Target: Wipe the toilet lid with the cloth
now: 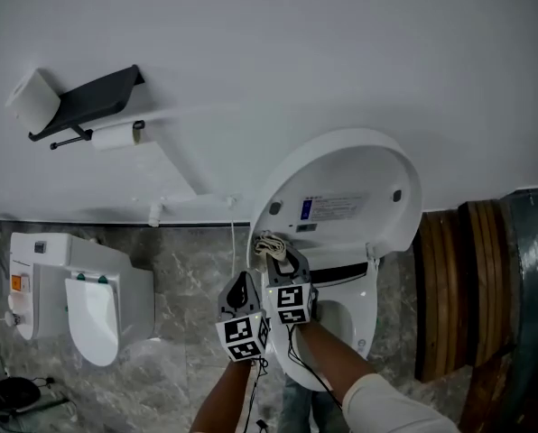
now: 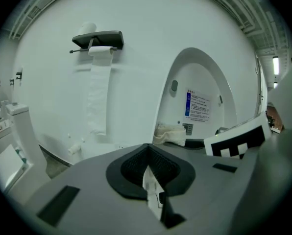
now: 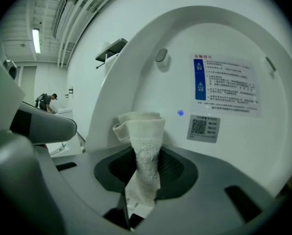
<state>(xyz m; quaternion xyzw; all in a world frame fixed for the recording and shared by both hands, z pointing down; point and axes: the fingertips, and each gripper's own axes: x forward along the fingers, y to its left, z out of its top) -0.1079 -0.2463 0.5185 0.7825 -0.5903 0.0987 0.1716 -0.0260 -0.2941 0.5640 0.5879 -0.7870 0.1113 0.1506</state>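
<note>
The white toilet lid (image 1: 341, 197) stands raised against the wall, its inner face with a blue-and-white label toward me. A cream cloth (image 1: 267, 242) is bunched at the lid's lower left edge, and my right gripper (image 1: 275, 254) is shut on it. In the right gripper view the cloth (image 3: 143, 146) rises folded out of the gripper (image 3: 138, 180), close before the lid (image 3: 229, 151); whether it touches I cannot tell. My left gripper (image 1: 241, 284) hangs just left of the right one, shut and empty. Its closed tips (image 2: 148, 168) point at the wall, with the cloth (image 2: 170, 133) and the lid (image 2: 200, 87) beyond.
A dark shelf (image 1: 93, 102) with a paper roll (image 1: 115, 135) is fixed to the wall at upper left. A second white toilet (image 1: 79, 296) stands at the left on the grey stone floor. Brown wooden rings (image 1: 459, 287) and a grey duct (image 1: 531, 287) fill the right.
</note>
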